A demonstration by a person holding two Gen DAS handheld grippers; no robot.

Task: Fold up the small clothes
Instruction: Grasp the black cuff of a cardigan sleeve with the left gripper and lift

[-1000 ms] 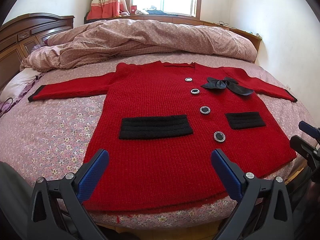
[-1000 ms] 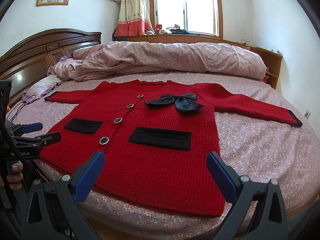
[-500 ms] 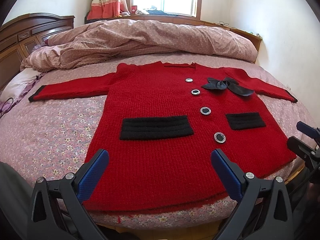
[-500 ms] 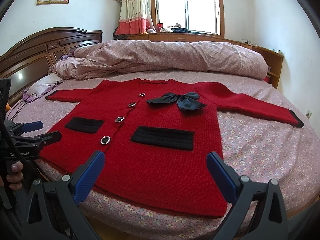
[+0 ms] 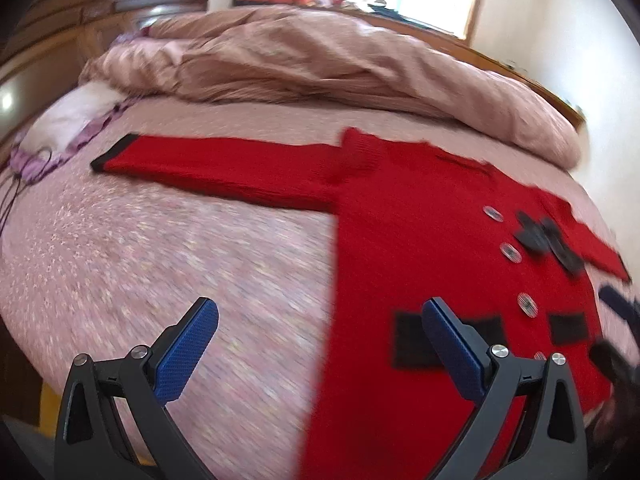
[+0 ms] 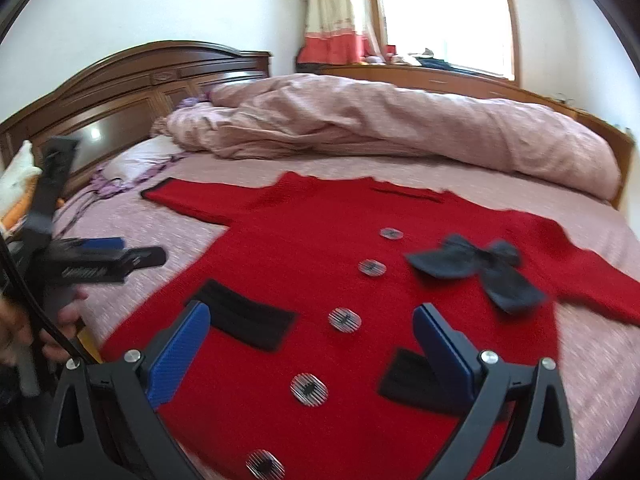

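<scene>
A red knitted cardigan with black pockets [image 6: 320, 300] lies flat on the pink floral bed [image 5: 160, 260]. Both left tongs [image 5: 316, 344] and right tongs [image 6: 312, 344] gape wide, empty. Folding seems unstarted; next, grip the sleeve at ten o'clock [image 5: 216, 168].

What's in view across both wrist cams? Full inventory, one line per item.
cardigan: 1, red knit, laid flat on the bed, sleeves spread
pockets: 2, black, on cardigan's lower front
buttons: 5 visible, silver and black, down the front
bow: 1, black, on cardigan's chest
bedsheet: 1, pink floral, under the cardigan
duvet: 1, pink, bunched behind the cardigan
headboard: 1, dark wood, far left
curtain: 1, cream and red, by the window
left gripper: open, blue pads, over cardigan's left edge
right gripper: open, blue pads, over the buttons
hand: 1, holding the left gripper
</scene>
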